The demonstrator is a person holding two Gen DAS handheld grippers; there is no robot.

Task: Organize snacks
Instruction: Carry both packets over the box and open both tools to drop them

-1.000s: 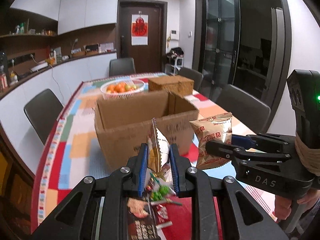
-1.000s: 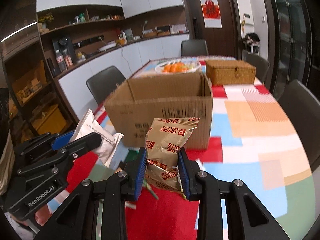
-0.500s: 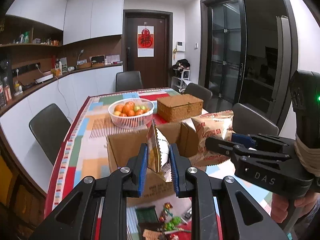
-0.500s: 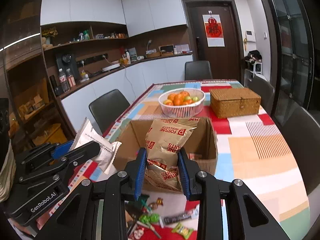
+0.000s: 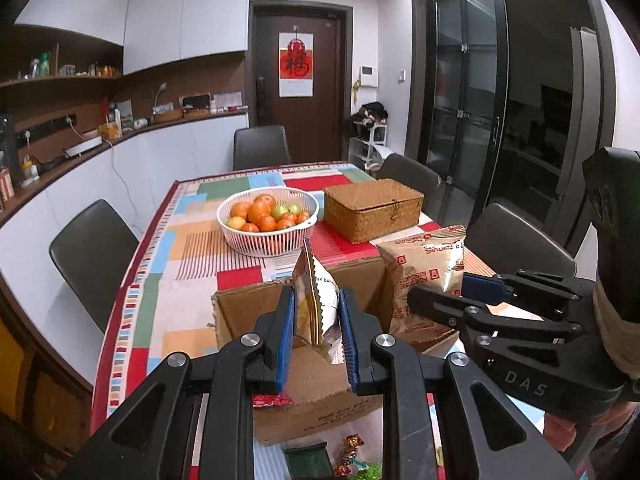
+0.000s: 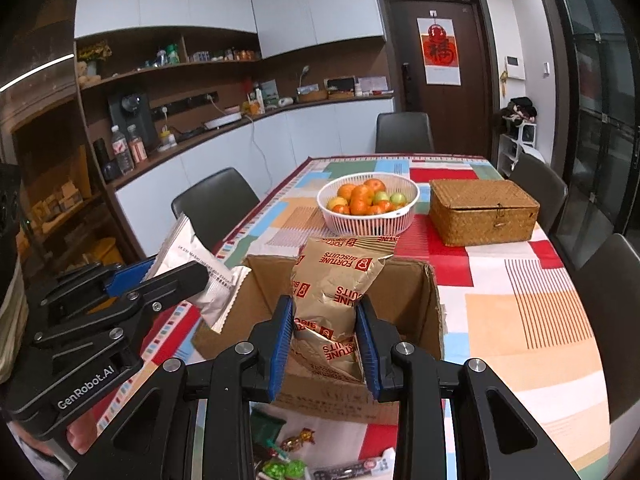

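Change: I lifted both packets from low in front of the box [image 6: 344, 280] to above its open top.
Left fingers [image 5: 316, 336]: clamped on the white packet [image 5: 316, 304].
Right fingers [image 6: 324, 344]: clamped on the biscuit bag [image 6: 340, 280].
Meaning: both looked ready to drop in.

both wrist views look forward along their own fingers, from above and close to the near side of the cardboard box [image 5: 304, 376] [image 6: 404, 292], slightly downward into it. the left view sits left of the box's middle, the right view right of it. both share the box, the fruit basket [image 5: 267, 220] [image 6: 368, 206] and wicker box [image 5: 372, 208] [image 6: 482, 210] beyond it, and each shows the other gripper beside it.
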